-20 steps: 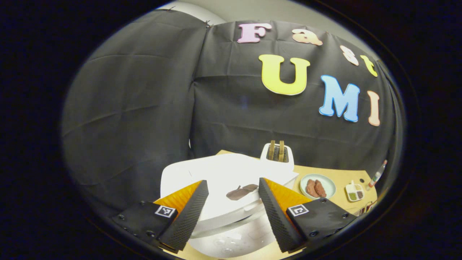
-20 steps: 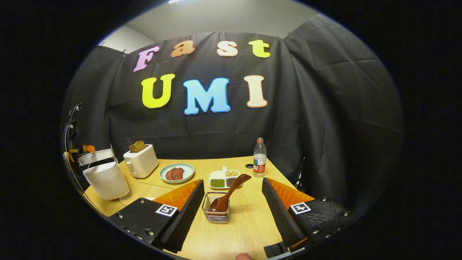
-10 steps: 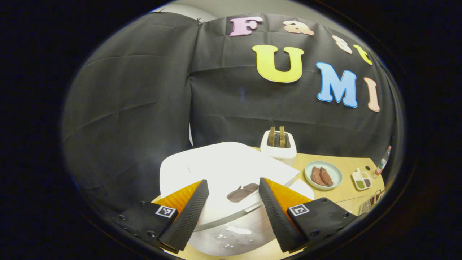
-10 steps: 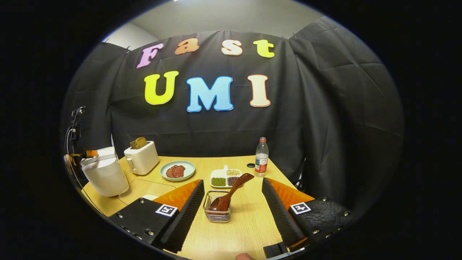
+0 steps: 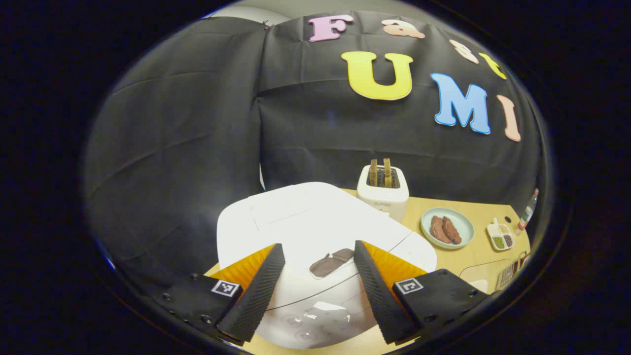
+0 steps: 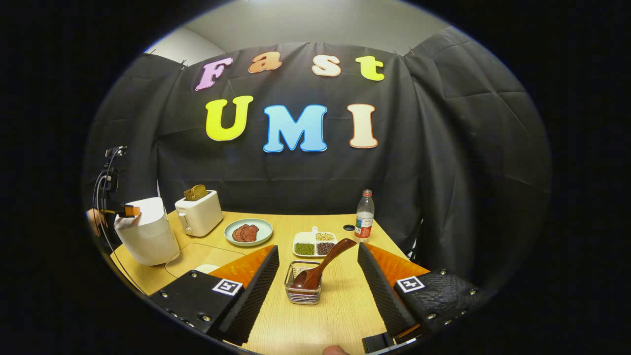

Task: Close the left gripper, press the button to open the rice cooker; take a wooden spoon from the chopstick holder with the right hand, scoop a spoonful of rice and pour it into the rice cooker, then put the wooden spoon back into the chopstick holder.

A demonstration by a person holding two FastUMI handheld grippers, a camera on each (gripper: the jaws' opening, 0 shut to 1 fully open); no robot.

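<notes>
Left gripper [image 5: 319,286]: jaws spread wide, nothing between the pads, hovering above the front of the white rice cooker [image 5: 315,231]. Lid looks down flat. The dark oval button [image 5: 331,262] on the lid sits in the gap between the two fingers [image 5: 256,296], not touched by either. Touch-panel markings show on the cooker's front face just below.

Beyond the cooker in the left gripper view: white toaster [image 5: 383,192] with two slices standing in the slots, then a pale green plate [image 5: 466,231] with brown pieces on it, then a small divided dish [image 5: 500,236] near the table's far right.

Right gripper [image 6: 318,291]: also wide open, holding nothing, above the wooden table [image 6: 335,315]. The wire chopstick holder [image 6: 303,289] stands on the table in the gap between the fingers, clear of both. Wooden spoon [image 6: 323,264] is in the holder, bowl end down, handle leaning up and to the right.

Farther out in the right gripper view: divided dish [image 6: 315,244] with green, dark and pale grains just behind the spoon handle, plate [image 6: 266,231] to its left, water bottle [image 6: 364,215] at the back. Toaster [image 6: 199,213] and rice cooker [image 6: 146,231] at the table's left end, well apart from the holder. The left gripper [image 6: 129,211] shows at the cooker's top; contact can't be told at that size. A fingertip [image 6: 336,350] shows at the bottom edge.
</notes>
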